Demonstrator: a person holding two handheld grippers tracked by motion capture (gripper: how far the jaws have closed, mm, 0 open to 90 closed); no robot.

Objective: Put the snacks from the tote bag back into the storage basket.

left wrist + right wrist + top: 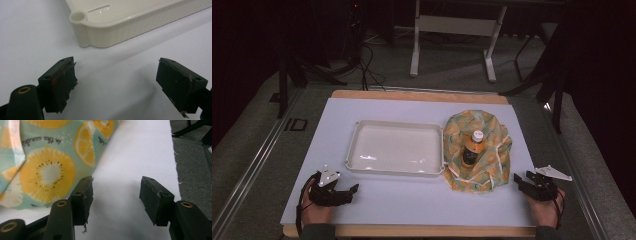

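A cream plastic tray [357, 150] lies empty in the middle of the white table sheet; its rounded corner [82, 30] fills the top of the left gripper view. Right of it, a fruit-print cloth bag [492, 130] lies spread out with an orange drink bottle [472, 147] lying on it, white cap pointing away. The bag's printed edge [47, 173] sits just left of the right gripper's jaws. My left gripper [348, 190] rests near the front left edge, open and holding nothing. My right gripper [521, 180] rests at the front right, open beside the bag.
The white sheet [412, 200] covers a wooden tabletop [412, 231] whose front edge shows below it. Behind the table stand a white frame [452, 25] and cables [367, 65] on grey carpet. A dark chair base [537, 85] stands at the back right.
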